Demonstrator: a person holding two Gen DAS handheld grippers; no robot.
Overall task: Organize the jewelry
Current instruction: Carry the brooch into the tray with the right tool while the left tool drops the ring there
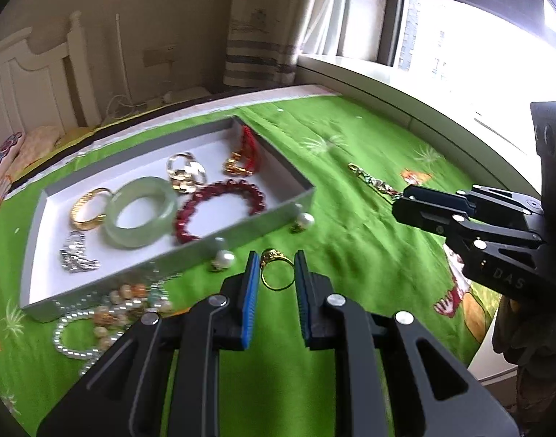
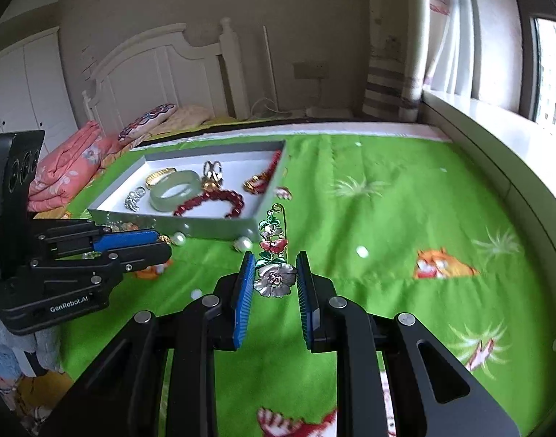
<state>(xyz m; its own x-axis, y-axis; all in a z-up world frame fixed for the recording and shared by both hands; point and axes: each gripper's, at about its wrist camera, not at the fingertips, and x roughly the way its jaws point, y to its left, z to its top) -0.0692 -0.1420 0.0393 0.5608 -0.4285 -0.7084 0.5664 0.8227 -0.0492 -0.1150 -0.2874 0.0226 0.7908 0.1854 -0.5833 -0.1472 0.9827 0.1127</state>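
Green bedding printed with cartoon animals is covering the bed in the left wrist view, with a white headboard at the far left and a bright window at the far right. Lying on the bedding at left is a shallow grey tray with a white floor, holding a pale green bangle, a dark red bead bracelet, a gold bracelet, a silver piece, gold-and-silver rings and a red-and-gold piece. Two pearl earrings are sitting just outside the tray's near wall, and a pale bead necklace is lying at its near left corner. The left hand-held gripper is pinching a gold ring between its blue pads, jaws narrow. At right, the right hand-held gripper is carrying a long brooch at its tip. In the right wrist view the same green bedding is spreading toward the headboard, with folded pink bedding at far left. The right hand-held gripper is gripping the flower brooch narrowly by its silver blossom, the stem pointing away toward the tray. The left hand-held gripper is reaching in from the left, near the pearl earrings.
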